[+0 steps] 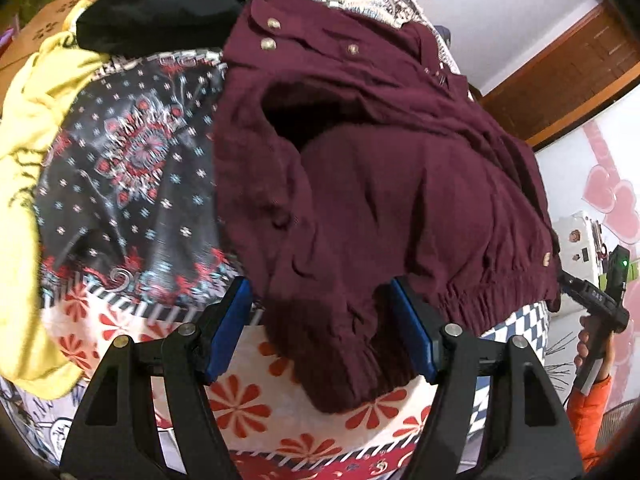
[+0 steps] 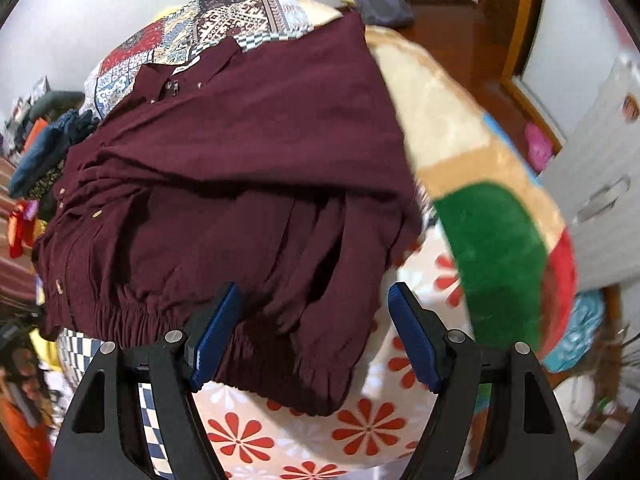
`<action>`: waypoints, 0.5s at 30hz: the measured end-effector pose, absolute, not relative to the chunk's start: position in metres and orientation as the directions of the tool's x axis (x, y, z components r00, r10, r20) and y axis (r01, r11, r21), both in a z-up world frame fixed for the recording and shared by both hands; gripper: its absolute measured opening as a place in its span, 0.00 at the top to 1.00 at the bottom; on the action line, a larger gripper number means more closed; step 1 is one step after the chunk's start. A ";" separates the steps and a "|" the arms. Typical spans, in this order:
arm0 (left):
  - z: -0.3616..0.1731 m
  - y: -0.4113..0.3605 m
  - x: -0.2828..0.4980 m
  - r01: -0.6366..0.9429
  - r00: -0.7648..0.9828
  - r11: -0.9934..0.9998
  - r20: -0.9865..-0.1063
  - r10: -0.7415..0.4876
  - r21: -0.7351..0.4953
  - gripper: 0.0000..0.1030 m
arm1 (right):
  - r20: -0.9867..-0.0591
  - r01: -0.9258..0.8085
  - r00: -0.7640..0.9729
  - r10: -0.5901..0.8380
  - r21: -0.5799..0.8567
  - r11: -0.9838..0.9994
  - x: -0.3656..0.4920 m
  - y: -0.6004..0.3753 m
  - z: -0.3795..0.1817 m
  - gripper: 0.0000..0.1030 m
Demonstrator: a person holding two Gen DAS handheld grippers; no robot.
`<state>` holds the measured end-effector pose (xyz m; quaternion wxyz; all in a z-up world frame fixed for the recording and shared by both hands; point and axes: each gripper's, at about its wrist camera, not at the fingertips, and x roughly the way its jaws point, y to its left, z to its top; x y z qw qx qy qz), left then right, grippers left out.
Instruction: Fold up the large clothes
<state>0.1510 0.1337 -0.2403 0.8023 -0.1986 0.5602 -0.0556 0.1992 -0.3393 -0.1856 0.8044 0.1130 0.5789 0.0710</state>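
Bedding in a red-flower print lies nearest you, and on this bed (image 1: 248, 400) both grippers hang wide and hold nothing: your left gripper (image 1: 320, 328) straddles the near cuff of the maroon jacket (image 1: 380, 184), your right gripper (image 2: 316, 332) straddles the hem corner. Beyond them the jacket lies rumpled, sleeves drawn in but loose, so folding looks barely begun. Farther back, yellow cloth (image 1: 28, 152) and dark clothes (image 1: 152, 16) wait unfolded.
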 end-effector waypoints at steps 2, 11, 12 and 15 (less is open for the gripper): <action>-0.244 0.132 0.152 -0.144 0.368 0.907 -0.872 -0.323 -0.396 0.32 | -0.903 0.020 0.319 0.288 0.311 0.950 0.197 -0.340 -0.191 0.29; -0.226 0.141 0.145 -0.115 0.434 0.887 -0.826 -0.359 -0.446 0.79 | -0.867 0.049 0.316 0.384 0.419 0.907 0.196 -0.349 -0.198 0.88; -0.221 0.142 0.145 -0.108 0.446 0.883 -0.816 -0.367 -0.456 0.80 | -0.869 0.040 0.322 0.376 0.410 0.911 0.197 -0.349 -0.193 0.88; -0.198 0.148 0.146 -0.081 0.495 0.874 -0.780 -0.383 -0.480 0.86 | -0.855 -0.009 0.354 0.379 0.402 0.916 0.201 -0.344 -0.175 0.89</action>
